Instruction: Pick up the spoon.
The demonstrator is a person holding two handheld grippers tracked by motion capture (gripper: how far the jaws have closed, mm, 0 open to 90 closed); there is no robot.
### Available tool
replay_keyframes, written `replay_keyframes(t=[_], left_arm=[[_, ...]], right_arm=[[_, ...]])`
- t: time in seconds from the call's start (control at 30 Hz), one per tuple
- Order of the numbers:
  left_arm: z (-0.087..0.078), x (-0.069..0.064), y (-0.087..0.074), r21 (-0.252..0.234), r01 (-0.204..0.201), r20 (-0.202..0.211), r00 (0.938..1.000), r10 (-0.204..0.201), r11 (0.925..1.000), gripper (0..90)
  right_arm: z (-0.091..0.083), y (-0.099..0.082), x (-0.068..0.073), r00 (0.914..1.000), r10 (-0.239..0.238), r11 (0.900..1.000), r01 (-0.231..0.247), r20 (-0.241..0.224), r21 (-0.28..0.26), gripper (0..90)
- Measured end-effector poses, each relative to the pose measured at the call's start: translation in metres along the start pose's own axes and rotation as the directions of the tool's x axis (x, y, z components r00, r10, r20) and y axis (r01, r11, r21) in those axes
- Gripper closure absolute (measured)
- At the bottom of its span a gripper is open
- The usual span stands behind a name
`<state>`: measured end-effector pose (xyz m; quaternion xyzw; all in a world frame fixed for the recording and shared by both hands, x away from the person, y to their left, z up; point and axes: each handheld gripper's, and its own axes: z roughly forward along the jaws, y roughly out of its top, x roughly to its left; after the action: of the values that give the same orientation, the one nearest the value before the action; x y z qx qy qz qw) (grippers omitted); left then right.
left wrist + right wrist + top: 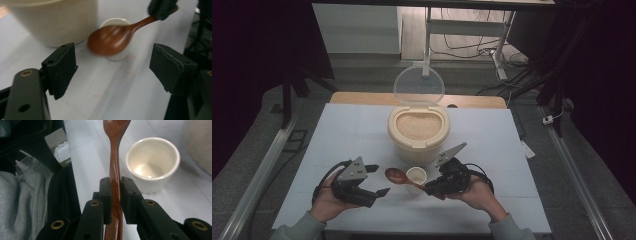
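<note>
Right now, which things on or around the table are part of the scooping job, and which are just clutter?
In the job:
wooden spoon, clamped in the right gripper
small white cup, empty
rice container, clear lid up
left gripper, open, nothing between its jaws

Lying about:
cables on the floor
desk frame behind

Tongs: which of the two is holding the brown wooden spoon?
The right tongs: they are shut on the handle of the brown wooden spoon. The left tongs are open, with nothing between them.

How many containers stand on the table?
2: a big rice bin with its lid open at the table's middle, and a small white cup just in front of it.
</note>
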<state>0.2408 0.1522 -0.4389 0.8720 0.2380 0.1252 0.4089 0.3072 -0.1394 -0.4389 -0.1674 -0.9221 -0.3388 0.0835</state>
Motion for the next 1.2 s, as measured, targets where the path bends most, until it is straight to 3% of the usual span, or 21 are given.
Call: replay_keyframes(t=[0.1, 0.27, 0.5, 0.7, 0.73, 0.77, 0.8, 0.87, 0.9, 1.0, 1.07, 1.2], left_arm=[[0.008, -0.004, 0.011, 0.038, -0.055, 0.018, 0.9984, 0.054, 0.9978, 26.3], [0.025, -0.007, 0.028, 0.108, -0.134, 0.068, 0.9895, 0.128, 0.9851, 33.3], [0.049, -0.008, 0.035, 0.201, -0.216, 0.127, 0.9729, 0.193, 0.9554, 43.0], [0.056, -0.012, 0.035, 0.224, -0.277, 0.182, 0.9537, 0.239, 0.9344, 54.8], [0.058, -0.014, 0.034, 0.229, -0.288, 0.192, 0.9498, 0.247, 0.9297, 59.7], [0.063, -0.019, 0.032, 0.247, -0.317, 0.189, 0.9425, 0.275, 0.9157, 64.3], [0.066, -0.022, 0.031, 0.259, -0.33, 0.194, 0.9385, 0.286, 0.9079, 66.4], [0.073, -0.027, 0.028, 0.285, -0.342, 0.221, 0.9323, 0.286, 0.8954, 69.0], [0.074, -0.027, 0.028, 0.289, -0.344, 0.232, 0.9306, 0.283, 0.8935, 71.6], [0.072, -0.024, 0.027, 0.272, -0.338, 0.24, 0.9306, 0.277, 0.9012, 75.8], [0.071, -0.025, 0.027, 0.267, -0.344, 0.258, 0.9256, 0.277, 0.9001, 77.0], [0.071, -0.025, 0.027, 0.275, -0.332, 0.278, 0.9259, 0.256, 0.9026, 82.2]], right_arm=[[0.004, 0.003, 0.001, 0.9999, -0.01, 0.9999, 0.011, -0.013, 0.008, 79.6], [0.01, 0.006, 0.002, 0.9995, -0.022, 0.9996, 0.022, -0.025, 0.018, 79.7], [0.013, 0.009, 0.004, 0.9986, -0.03, 0.9993, 0.031, -0.044, 0.022, 79.8], [0.013, 0.011, 0.006, 0.9974, -0.036, 0.9994, 0.036, -0.062, 0.0, 85.6], [0.014, 0.011, 0.006, 0.9971, -0.039, 0.9992, 0.039, -0.065, 0.005, 85.6], [0.018, 0.01, 0.005, 0.995, -0.024, 0.9997, 0.024, -0.097, -0.002, 85.6], [0.019, 0.01, 0.006, 0.9934, -0.018, 0.9998, 0.017, -0.113, -0.006, 85.6], [0.021, 0.011, 0.007, 0.9923, -0.021, 0.9998, 0.022, -0.122, 0.002, 85.6], [0.022, 0.012, 0.009, 0.9924, -0.025, 0.9997, 0.025, -0.121, 0.001, 85.6], [0.021, 0.013, 0.009, 0.9923, -0.034, 0.9994, 0.034, -0.119, -0.005, 85.6], [0.019, 0.013, 0.009, 0.9913, -0.024, 0.9996, 0.022, -0.13, -0.015, 85.5], [0.018, 0.014, 0.009, 0.9911, -0.03, 0.9985, 0.023, -0.13, -0.049, 83.4]])
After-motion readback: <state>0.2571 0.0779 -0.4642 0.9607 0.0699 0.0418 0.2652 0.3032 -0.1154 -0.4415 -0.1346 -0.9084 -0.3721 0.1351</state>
